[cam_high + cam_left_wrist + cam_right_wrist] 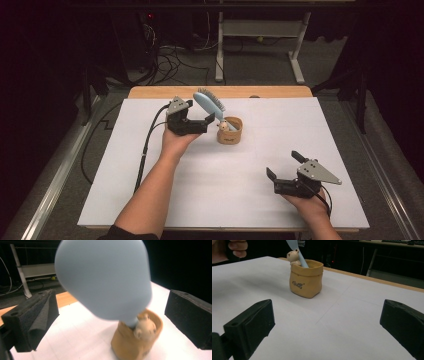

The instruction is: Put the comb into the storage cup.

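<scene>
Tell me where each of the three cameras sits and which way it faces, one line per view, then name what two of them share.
High view: above the person's side, looking forward and down on the white table; both forearms show, with the left gripper and right gripper.
Left gripper view: on the left gripper, facing the blue hairbrush close up; its two black jaws stand apart at the sides.
Right gripper view: low on the right gripper, looking across the table; its open jaws and the other hand show.
Shared: the yellow bear cup holding the hairbrush.
</scene>
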### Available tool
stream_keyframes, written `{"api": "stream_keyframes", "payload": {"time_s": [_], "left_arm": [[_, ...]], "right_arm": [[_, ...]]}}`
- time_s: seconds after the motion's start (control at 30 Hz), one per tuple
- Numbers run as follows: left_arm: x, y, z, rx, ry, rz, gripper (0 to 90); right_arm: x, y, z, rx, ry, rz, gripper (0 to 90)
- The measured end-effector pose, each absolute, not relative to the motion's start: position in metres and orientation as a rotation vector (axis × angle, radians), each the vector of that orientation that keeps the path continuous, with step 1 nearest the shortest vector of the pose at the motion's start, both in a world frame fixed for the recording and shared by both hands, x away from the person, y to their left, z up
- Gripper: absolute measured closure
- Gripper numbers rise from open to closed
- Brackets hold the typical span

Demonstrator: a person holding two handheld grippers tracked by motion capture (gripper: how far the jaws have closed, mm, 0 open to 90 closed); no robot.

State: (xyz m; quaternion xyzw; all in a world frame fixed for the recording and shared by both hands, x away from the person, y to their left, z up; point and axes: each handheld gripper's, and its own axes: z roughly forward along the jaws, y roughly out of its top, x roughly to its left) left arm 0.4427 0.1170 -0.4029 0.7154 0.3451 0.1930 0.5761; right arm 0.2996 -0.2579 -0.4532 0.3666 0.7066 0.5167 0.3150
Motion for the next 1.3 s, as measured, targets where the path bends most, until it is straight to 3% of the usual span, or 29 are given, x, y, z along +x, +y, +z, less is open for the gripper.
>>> {"api": "stream_keyframes", "payload": {"time_s": [0.7,1.3], "left_arm": [[0.37,0.174,-0.435,1.666,0.807,0.435,0.1],[0.298,0.247,-0.454,1.673,0.825,0.522,0.2]], "right_arm": [[0.298,-0.26,-0.452,0.973,1.85,1.344,0.4],[0.294,-0.265,-0.449,0.987,1.818,1.348,0.4]]}}
